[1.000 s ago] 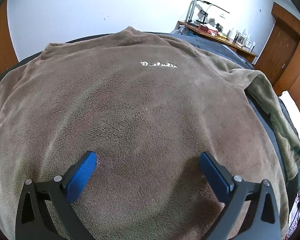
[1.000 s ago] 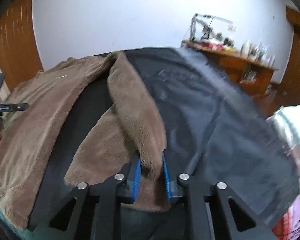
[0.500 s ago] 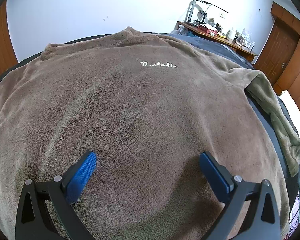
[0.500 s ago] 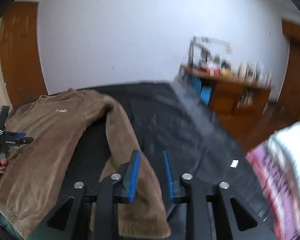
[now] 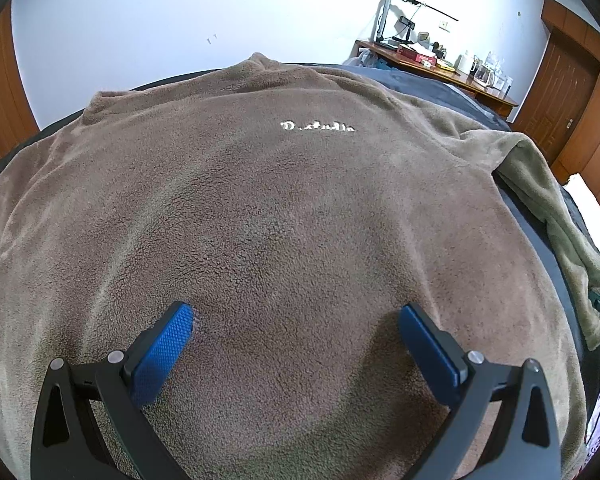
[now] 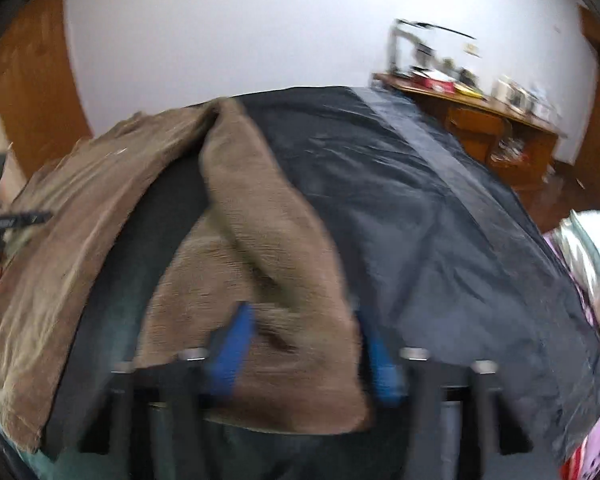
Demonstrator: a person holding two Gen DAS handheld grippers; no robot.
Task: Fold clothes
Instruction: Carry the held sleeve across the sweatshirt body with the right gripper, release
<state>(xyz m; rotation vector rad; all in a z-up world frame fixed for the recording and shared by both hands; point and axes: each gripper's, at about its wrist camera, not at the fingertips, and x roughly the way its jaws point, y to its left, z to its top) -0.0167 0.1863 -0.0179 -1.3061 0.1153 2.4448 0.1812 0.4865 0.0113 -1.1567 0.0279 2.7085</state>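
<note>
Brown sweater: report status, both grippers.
Left gripper open, over the brown sweater body. Right gripper open, astride the sleeve end, picture blurred. Sweater flat on dark bedcover, unfolded. Nothing in the way.

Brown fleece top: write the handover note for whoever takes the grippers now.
Left gripper: open, over the lower body of the brown fleece top, gripping nothing.
Right gripper: open, blurred, its fingers either side of the right sleeve, not clamped.
Top lies spread flat on the dark bed cover.
Done: no fold visible yet.
Left: fold both sleeves in, then the body.
</note>
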